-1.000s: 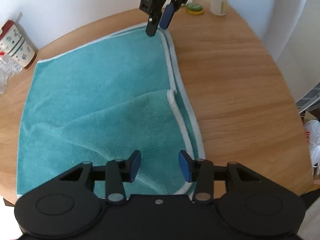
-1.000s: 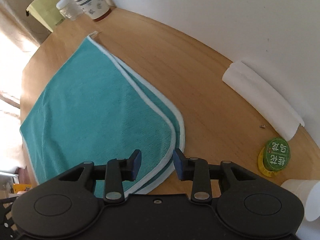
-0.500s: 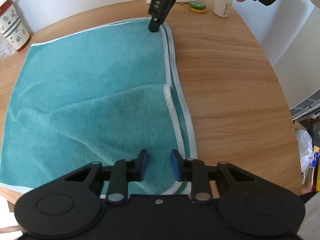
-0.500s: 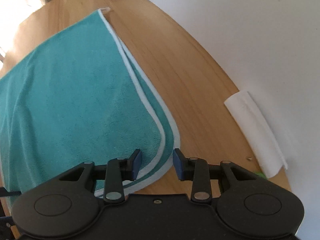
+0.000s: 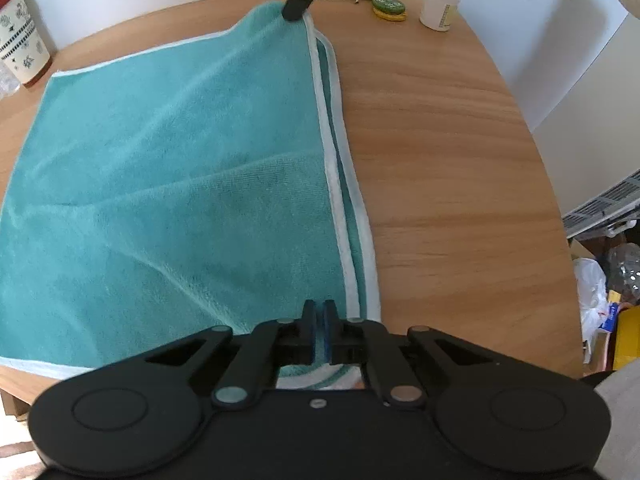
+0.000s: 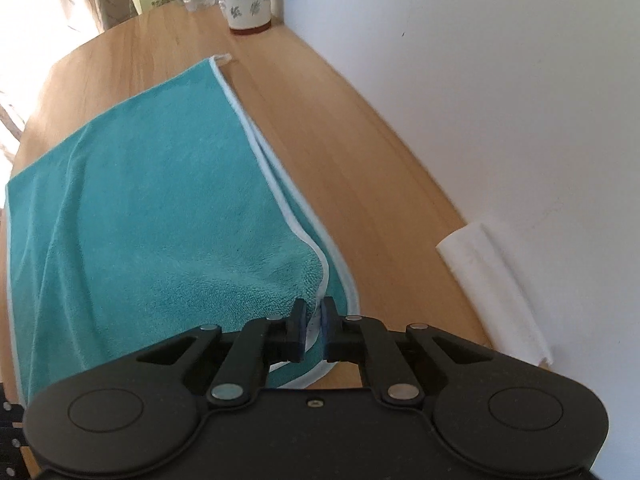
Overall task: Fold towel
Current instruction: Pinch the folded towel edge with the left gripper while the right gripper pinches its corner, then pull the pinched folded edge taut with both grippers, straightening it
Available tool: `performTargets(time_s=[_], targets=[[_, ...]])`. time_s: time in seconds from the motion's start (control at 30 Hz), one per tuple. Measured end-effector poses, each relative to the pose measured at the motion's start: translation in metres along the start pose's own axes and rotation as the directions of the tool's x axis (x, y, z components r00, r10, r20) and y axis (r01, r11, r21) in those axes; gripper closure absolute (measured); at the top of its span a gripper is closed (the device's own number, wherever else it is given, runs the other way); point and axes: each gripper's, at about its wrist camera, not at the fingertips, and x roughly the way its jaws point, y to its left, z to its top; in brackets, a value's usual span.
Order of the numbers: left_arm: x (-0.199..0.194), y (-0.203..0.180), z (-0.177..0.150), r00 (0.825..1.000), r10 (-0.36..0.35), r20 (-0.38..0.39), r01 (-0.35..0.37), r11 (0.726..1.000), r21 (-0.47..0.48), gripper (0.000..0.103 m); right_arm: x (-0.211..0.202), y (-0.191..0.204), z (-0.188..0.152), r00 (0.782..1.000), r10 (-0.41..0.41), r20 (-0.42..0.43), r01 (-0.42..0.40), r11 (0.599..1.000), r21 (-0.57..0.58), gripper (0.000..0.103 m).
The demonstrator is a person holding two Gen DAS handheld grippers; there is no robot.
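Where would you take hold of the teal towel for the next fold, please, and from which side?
At the two corners of the towel along its white-piped double edge, coming in low from the bare table. The layers stack there, so one pinch can catch them together. The left gripper and right gripper are shut on those corners.

Fluffy terry-cloth towel (image 5: 168, 168) on a smooth, matt wooden table (image 5: 440, 152).

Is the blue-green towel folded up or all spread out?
Folded once. The towel lies in two layers: two white edges run side by side along its right side. Both tongs, left and right, pinch its corners.
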Motion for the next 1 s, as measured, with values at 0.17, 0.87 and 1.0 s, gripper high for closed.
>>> performTargets(time_s=[0.17, 0.87, 1.0], targets=[[-0.007, 0.005, -0.001, 1.0, -0.001, 0.011, 0.002, 1.0, -0.019, 0.1, -0.017, -0.006, 0.006, 0.999, 0.018, 0.042, -0.02, 0.999, 0.038, 0.097], [-0.013, 0.028, -0.007, 0.999, 0.038, 0.007, -0.036, 0.989, -0.145, 0.069, 0.003, -0.006, 0.004, 1.0, -0.006, -0.013, 0.006, 1.0, -0.006, 0.097], [-0.011, 0.033, -0.005, 0.997, 0.07, -0.02, -0.072, 0.978, -0.196, 0.068, 0.006, -0.005, 0.005, 1.0, -0.006, -0.021, 0.006, 1.0, -0.011, 0.097]])
